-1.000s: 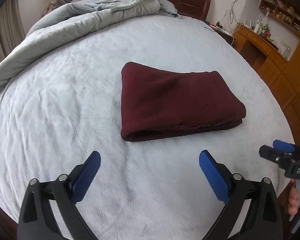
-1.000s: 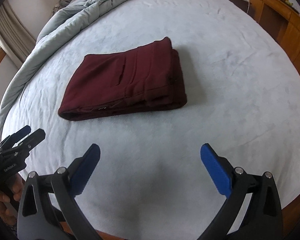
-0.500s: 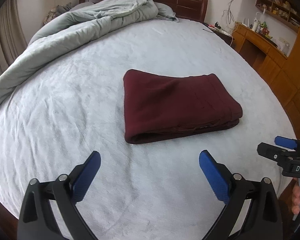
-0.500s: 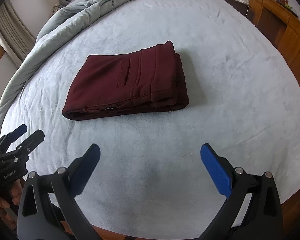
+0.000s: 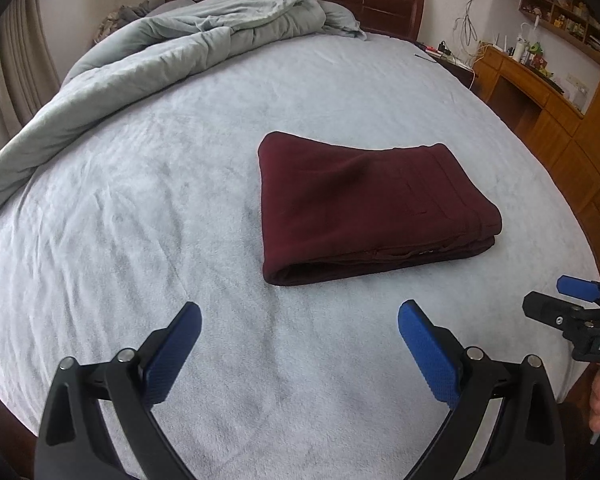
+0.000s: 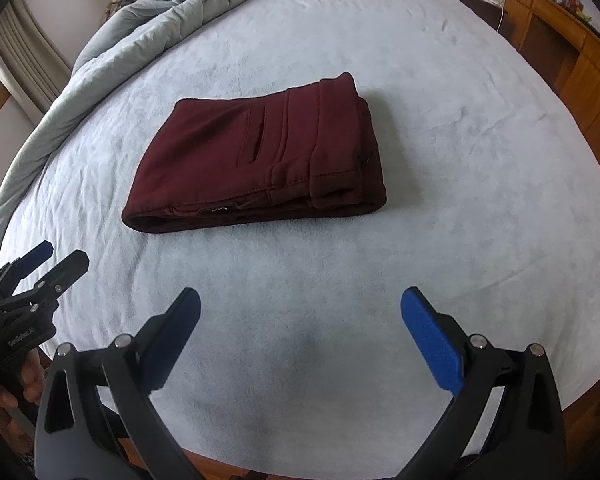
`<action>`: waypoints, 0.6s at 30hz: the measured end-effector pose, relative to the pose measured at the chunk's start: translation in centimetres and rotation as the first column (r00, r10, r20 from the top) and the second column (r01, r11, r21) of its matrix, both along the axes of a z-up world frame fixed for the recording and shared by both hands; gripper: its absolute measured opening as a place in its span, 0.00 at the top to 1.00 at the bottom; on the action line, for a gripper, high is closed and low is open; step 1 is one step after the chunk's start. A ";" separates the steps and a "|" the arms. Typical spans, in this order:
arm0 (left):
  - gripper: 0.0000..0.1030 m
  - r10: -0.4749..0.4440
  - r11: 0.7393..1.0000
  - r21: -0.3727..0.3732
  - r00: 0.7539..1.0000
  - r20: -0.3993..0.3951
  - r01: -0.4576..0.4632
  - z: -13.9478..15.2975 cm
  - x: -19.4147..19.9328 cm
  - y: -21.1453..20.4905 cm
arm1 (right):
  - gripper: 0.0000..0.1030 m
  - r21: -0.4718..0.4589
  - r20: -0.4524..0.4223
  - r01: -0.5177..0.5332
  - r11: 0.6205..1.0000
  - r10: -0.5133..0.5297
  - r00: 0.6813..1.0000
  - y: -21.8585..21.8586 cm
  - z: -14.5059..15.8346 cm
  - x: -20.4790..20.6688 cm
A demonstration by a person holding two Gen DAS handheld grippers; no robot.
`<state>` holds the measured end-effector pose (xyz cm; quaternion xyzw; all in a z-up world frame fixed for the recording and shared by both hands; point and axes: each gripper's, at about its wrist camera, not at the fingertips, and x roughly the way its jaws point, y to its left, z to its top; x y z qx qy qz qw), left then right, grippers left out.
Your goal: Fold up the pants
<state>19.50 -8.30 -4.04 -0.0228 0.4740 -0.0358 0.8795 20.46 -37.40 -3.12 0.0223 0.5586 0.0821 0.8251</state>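
Both grippers hang nearest of all, on the near side of the pants and well apart from them: the left gripper (image 5: 299,338) has its blue pads spread wide with nothing between them, and the right gripper (image 6: 300,326) is spread just as wide and equally empty. Each one shows at the edge of the other's view with a bit of the person's hand behind it, and neither touches cloth. Beyond their fingertips comes a bare stretch of the pale blue bedsheet (image 5: 140,220), lightly creased, and then the pants (image 5: 364,204) themselves, dark maroon, lying flat on the sheet as a compact, thick rectangle. From the right wrist view the near edge of the pants (image 6: 260,152) shows several stacked layers, the waistband and a slit pocket lie on top, and the left end is a rounded fold; no leg trails out loose. By that look the folding seems finished, or very nearly: the layers sit fairly square, with only slight unevenness at the near right corner where the band overlaps. What could remain is at most a little squaring or pressing flat. Farther off than the pants, a rumpled grey duvet (image 5: 172,52) is heaped toward the dark wooden headboard (image 5: 380,4).
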 end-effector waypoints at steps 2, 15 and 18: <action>0.04 0.001 1.000 0.001 1.000 0.001 -0.001 0.0 0.0 0.0 | 0.03 0.008 -0.004 -0.002 1.000 0.002 1.000 0.1 -0.1 -0.1; 0.04 0.001 1.000 -0.002 1.000 0.001 -0.001 0.0 -0.1 0.0 | 0.03 0.017 -0.006 0.005 1.000 -0.005 1.000 0.1 -0.1 0.1; 0.04 0.002 1.000 -0.002 1.000 0.003 -0.002 0.1 -0.2 -0.2 | 0.03 0.018 -0.007 0.005 1.000 -0.005 1.000 0.0 -0.2 0.2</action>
